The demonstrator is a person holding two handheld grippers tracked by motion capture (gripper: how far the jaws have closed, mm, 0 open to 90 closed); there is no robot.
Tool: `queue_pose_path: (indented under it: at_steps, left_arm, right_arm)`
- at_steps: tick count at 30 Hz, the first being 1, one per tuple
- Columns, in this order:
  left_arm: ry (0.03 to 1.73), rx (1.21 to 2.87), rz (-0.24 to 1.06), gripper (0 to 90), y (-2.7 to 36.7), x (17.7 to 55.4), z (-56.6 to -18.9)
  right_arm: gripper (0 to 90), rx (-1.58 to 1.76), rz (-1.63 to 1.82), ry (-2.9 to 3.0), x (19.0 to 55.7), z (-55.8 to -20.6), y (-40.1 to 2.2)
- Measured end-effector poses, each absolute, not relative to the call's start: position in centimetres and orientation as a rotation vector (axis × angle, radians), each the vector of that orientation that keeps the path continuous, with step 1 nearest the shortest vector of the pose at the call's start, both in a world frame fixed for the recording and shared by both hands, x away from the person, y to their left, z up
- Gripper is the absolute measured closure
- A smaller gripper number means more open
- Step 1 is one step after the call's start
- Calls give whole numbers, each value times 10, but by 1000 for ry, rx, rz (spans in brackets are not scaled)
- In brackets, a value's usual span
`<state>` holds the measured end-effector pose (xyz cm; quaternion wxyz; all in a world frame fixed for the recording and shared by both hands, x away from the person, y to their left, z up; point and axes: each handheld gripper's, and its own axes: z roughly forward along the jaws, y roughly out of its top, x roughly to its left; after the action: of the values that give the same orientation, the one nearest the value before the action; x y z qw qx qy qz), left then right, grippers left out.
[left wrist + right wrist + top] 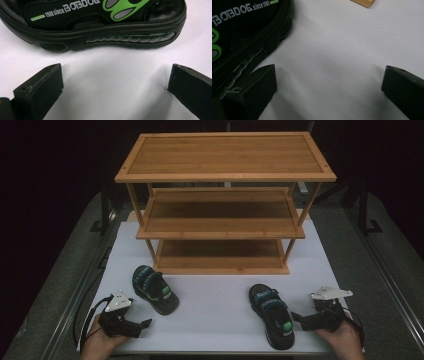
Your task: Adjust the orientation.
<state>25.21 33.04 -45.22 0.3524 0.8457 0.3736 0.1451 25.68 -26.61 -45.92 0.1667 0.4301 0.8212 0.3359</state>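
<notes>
Both hand-held grippers, left (145, 325) and right (296, 317), rest wide open and empty beside two sandals (155, 289) (272, 315). Probably these go on the rack (225, 205); grip each sole squarely.

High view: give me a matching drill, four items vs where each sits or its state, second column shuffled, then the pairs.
Items:
1. left sandal
2. right sandal
3. rack
4. left gripper

Places or states:
A. far end of the white mat, three wooden shelves
B. open, near the mat's front left corner
C. on the mat, beside the right gripper
D. on the mat, just before the rack's left leg

Pairs: 1-D, 2-C, 3-A, 4-B
</notes>
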Motion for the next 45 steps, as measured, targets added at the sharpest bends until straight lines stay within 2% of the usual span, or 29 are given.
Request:
queue_pose_path:
  at_steps: [6, 7, 10, 11, 20, 22, 26, 45]
  left_arm:
    - [973, 2171, 387, 29, 332, 252, -451]
    - [965, 2171, 386, 65, 332, 251, -450]
    - [966, 2179, 396, 98, 331, 251, -450]
    - [965, 2186, 413, 148, 333, 250, -448]
    - [1013, 2181, 394, 160, 340, 246, -441]
    - [1004, 2176, 389, 206, 341, 245, -439]
    - [1005, 2156, 394, 223, 341, 245, -432]
    - [994, 2143, 367, 259, 331, 261, -396]
  right_arm:
    - [0, 1225, 957, 2338, 257, -459, -266]
    - [0, 1225, 957, 2338, 257, -459, -266]
    - [0, 1225, 957, 2337, 257, -459, -266]
    - [0, 1224, 957, 2337, 257, -459, -266]
    - [0, 1226, 956, 2339, 257, -459, -266]
    - [0, 1226, 956, 2339, 257, -459, -266]
    - [0, 1227, 955, 2339, 257, -459, -266]
    - [0, 1226, 957, 2338, 257, -459, -266]
